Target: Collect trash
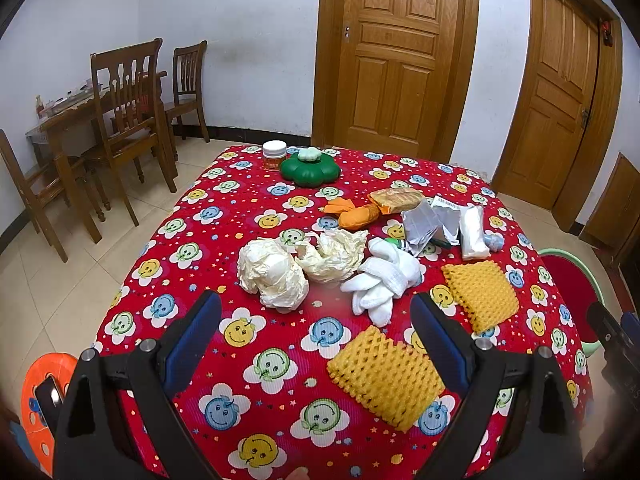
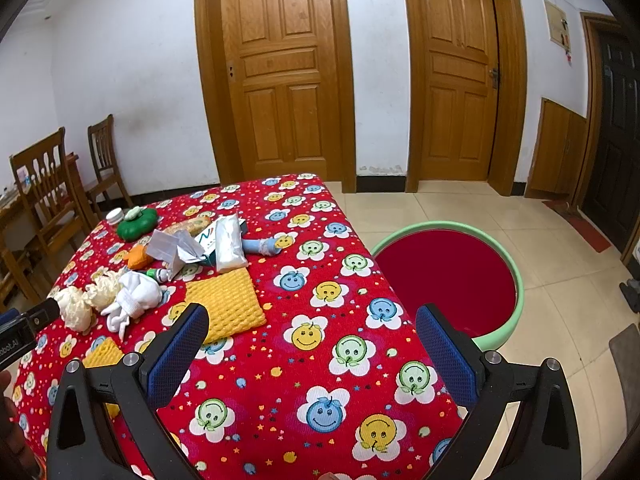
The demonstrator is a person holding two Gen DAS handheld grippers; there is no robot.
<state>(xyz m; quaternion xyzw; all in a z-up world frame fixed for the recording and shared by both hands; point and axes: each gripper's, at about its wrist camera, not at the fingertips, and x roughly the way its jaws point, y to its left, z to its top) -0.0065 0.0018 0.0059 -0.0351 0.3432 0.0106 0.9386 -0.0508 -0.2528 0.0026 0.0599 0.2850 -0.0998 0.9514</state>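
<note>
Nothing is being held yet: both the left gripper (image 1: 316,308) and right gripper (image 2: 312,320) are being kept spread above the table (image 1: 280,400), the trash (image 1: 276,268) lying mid-table, the bin (image 2: 448,276) standing right, seemingly empty.

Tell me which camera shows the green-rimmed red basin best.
The right wrist view: the basin sits whole on the floor beside the table, its red inside open to view. The left wrist view catches only a sliver of it past the table's edge.

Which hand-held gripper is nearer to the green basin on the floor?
Right. The right hand-held gripper hangs open over the table's corner, with the green basin just beyond its right finger. The left hand-held gripper is open over the table's middle, farther from it.
</note>
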